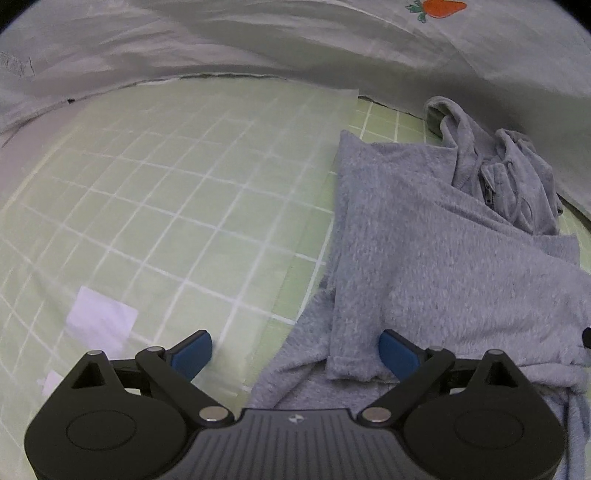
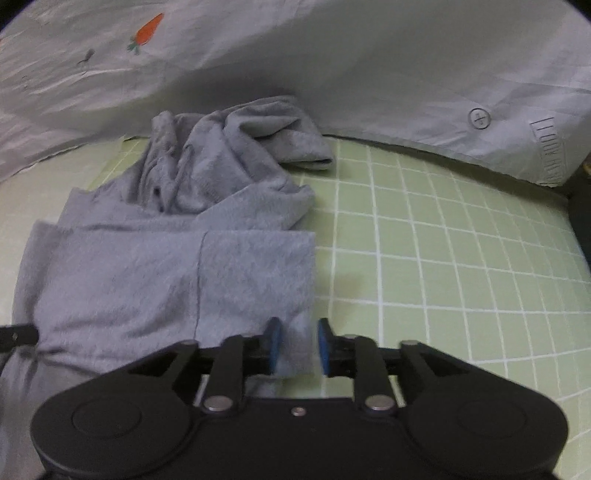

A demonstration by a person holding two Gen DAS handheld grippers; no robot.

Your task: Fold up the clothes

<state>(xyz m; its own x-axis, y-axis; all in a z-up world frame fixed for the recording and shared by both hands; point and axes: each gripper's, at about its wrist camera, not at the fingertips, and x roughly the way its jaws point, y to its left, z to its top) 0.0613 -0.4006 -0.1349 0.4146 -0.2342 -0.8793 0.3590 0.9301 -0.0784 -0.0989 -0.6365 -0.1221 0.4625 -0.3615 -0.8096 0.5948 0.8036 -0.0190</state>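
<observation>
On the left side of the green gridded mat (image 1: 155,206), the left claw (image 1: 295,354) stood wide, one blue pad over bare mat and the other just at the hem of the grey hoodie (image 1: 424,258), gripping nothing. That gap looked like the first risk: if it closed where it was, it would likely catch only a single loose layer of the folded flap, or miss the cloth altogether, and the fold would slew when lifted. Further right, the hoodie lay half folded across the mat, its hood and zipper bunched in a heap at the far end against the pale sheet (image 1: 258,44); that lump could well drag or roll and spoil any next fold laid over it. At the right edge of the garment, the right claw (image 2: 297,345) was narrow, pinching a ridge of hoodie (image 2: 166,280) cloth between its pads. With one claw holding and the other not, a pull from here would probably tug the cloth askew, or the thin pinch might slip free. Counted: one hoodie, one mat, one sheet with one carrot print (image 2: 147,31) showing, two claws, and two pale labels (image 1: 101,319) on the mat.
</observation>
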